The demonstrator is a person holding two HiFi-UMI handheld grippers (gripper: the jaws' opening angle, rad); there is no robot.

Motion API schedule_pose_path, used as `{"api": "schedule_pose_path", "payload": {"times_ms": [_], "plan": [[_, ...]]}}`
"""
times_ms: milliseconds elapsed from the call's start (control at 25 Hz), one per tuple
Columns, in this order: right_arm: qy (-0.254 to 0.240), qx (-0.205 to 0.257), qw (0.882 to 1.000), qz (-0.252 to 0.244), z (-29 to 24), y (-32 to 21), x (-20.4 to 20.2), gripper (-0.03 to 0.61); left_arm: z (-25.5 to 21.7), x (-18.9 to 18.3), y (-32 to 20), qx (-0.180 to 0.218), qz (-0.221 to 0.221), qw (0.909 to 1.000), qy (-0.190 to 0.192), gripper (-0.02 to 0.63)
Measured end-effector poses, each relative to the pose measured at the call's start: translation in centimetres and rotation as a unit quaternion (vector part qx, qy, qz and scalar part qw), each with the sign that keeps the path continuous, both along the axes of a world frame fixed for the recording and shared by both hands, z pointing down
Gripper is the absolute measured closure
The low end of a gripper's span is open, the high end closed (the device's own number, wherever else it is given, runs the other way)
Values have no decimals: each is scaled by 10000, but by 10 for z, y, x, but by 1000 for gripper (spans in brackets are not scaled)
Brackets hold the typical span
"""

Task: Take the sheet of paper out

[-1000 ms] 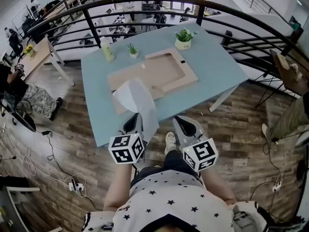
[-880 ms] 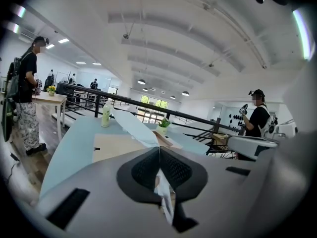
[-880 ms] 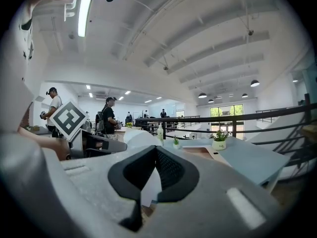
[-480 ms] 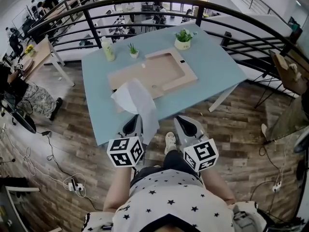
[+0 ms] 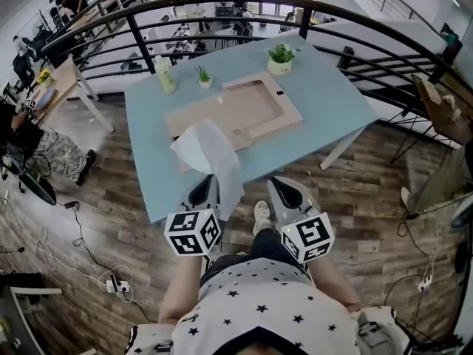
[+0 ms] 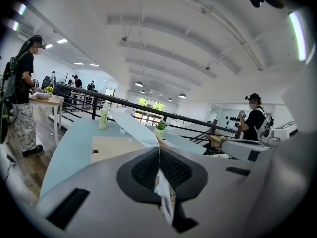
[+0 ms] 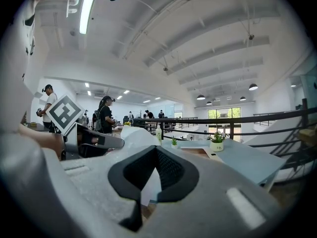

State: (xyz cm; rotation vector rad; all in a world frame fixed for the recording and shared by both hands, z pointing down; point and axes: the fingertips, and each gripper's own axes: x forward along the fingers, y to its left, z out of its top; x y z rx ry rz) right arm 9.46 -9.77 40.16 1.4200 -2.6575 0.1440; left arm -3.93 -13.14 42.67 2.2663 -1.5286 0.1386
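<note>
sheet (image 5: 207, 148) clamped in left gripper (image 5: 209, 182), long axis toward table (image 5: 325, 102), right gripper (image 5: 280, 183) closed empty

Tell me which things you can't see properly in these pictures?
- Sheet of paper: in the head view its lower end disappears behind the left gripper.
- Wooden board: in the head view its near-left part is covered by the lifted paper.
- Bottle: its label is too small to read in every view.
</note>
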Motion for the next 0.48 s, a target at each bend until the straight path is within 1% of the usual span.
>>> {"api": "schedule_pose_path", "payload": {"times_ms": [480], "plan": [[6, 31, 10000, -34, -1, -1, -5, 572, -4, -2, 1, 53, 33, 10000, 77, 609]]}}
